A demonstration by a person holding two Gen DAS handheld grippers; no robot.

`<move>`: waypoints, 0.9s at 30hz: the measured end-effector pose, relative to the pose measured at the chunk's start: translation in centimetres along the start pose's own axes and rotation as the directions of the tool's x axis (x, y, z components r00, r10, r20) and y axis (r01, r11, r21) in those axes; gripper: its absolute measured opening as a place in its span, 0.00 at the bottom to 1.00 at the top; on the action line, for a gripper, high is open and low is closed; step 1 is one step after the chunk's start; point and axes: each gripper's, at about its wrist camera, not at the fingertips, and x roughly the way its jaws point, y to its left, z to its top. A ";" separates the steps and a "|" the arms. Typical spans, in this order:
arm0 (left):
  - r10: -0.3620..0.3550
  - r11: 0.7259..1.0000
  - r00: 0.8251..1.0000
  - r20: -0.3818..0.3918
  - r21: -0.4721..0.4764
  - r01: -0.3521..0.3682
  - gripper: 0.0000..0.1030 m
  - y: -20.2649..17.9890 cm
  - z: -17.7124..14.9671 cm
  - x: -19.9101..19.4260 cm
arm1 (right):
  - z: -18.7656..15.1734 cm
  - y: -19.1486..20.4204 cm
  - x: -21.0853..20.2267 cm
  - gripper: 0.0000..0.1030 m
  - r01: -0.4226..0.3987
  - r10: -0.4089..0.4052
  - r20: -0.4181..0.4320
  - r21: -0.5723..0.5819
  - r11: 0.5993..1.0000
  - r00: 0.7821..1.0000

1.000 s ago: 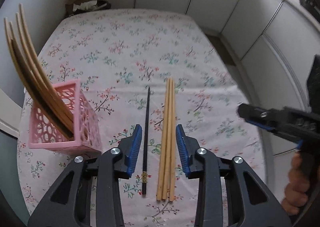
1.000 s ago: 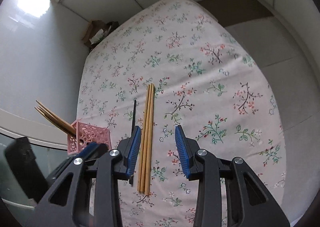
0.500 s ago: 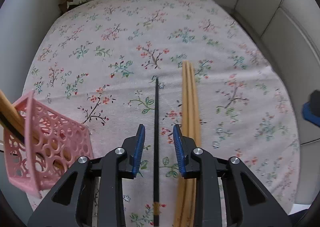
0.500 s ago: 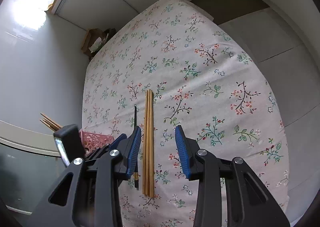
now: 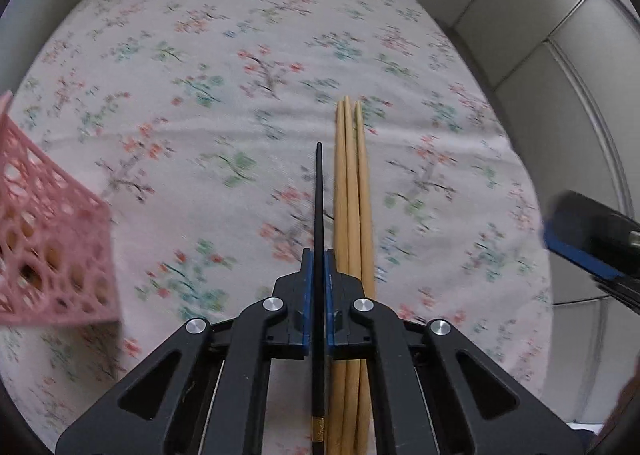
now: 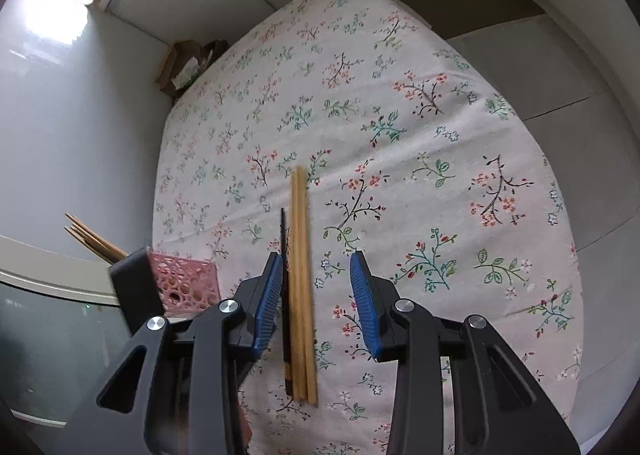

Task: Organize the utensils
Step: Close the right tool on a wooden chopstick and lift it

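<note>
A black chopstick (image 5: 319, 215) lies on the floral tablecloth, and my left gripper (image 5: 316, 259) is shut on it, jaws tight on both sides. Three wooden chopsticks (image 5: 352, 191) lie side by side just right of it, partly under the right jaw. A pink lattice basket (image 5: 48, 247) stands to the left. In the right wrist view the black chopstick (image 6: 283, 255) and wooden chopsticks (image 6: 299, 255) lie between the jaws of my right gripper (image 6: 316, 275), which is open above them. The basket (image 6: 184, 283) holds several wooden chopsticks (image 6: 94, 241).
The floral cloth covers the whole table (image 6: 400, 135). A brown box (image 6: 180, 67) sits at the far corner by the wall. My right gripper shows at the right edge of the left wrist view (image 5: 592, 235). White cabinets stand beyond the table's right side.
My left gripper came down and closed on the black chopstick. The right gripper stayed open and drifted a little nearer the chopsticks.
</note>
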 end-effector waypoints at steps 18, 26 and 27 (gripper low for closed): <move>-0.074 0.997 0.964 0.254 0.035 0.068 0.04 0.1 0.1 -9.6 | -0.2 2.4 7.9 0.19 0.153 -0.175 -0.115 -0.177 0.972 0.978; -0.092 0.996 0.949 0.300 0.039 0.084 0.04 1.1 0.1 -11.8 | -0.6 4.3 9.3 0.13 0.260 -0.291 -0.071 -0.290 0.921 0.954; -0.094 0.996 0.948 0.305 0.038 0.086 0.04 1.1 -0.2 -12.1 | -0.7 4.7 9.5 0.13 0.277 -0.309 -0.061 -0.307 0.910 0.949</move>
